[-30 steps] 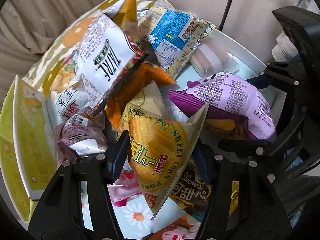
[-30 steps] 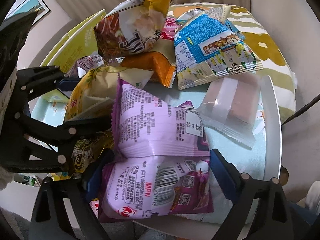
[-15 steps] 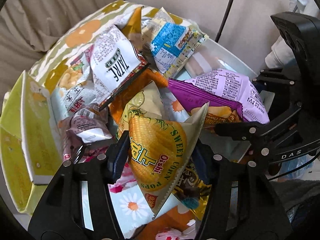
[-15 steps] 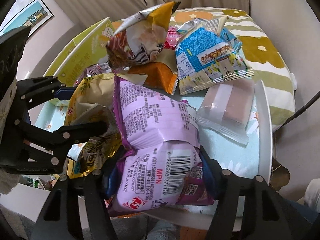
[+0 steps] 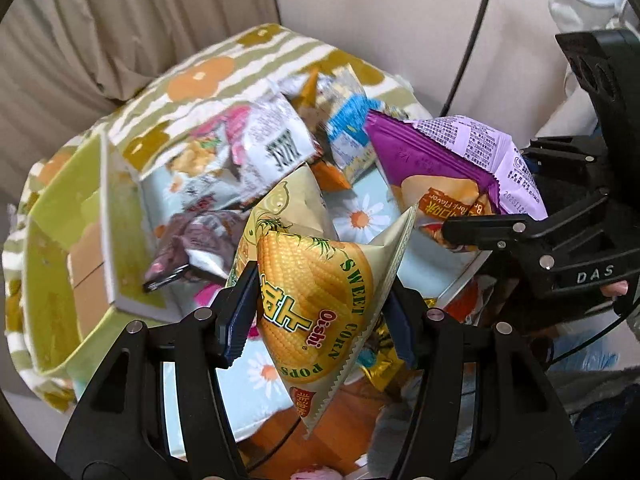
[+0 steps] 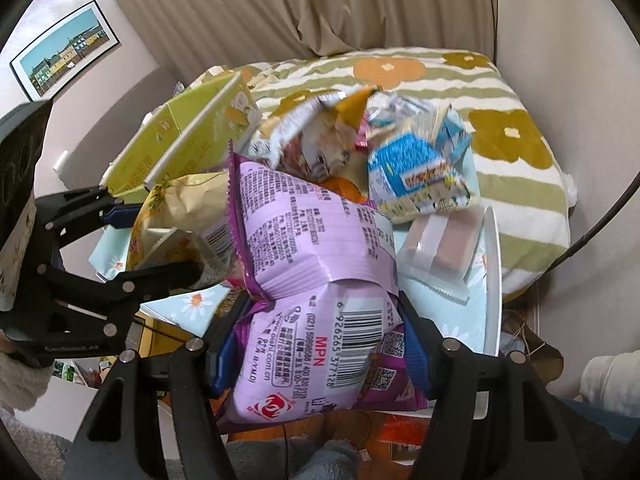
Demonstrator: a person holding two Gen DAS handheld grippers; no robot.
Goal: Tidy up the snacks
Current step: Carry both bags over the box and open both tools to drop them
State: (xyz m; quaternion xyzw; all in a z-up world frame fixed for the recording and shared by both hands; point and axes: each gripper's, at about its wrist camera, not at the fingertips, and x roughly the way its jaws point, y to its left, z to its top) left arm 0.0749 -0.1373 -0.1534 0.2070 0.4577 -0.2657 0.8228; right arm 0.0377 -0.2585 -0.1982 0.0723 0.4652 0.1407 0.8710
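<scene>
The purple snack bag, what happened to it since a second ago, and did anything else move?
The right gripper, whose jaws have just been closing, clamped onto the purple snack bag and lifted it off the tray. The left gripper already held the corn pops bag and raised it too. The other snacks, like the blue packet, stayed on the tray.

Both wrist views look steeply down, close over the snack-heaped tray [image 5: 460,292] – left from its left, right opposite – sharing the floral cushion [image 6: 520,184] and curtain [image 5: 120,32].
</scene>
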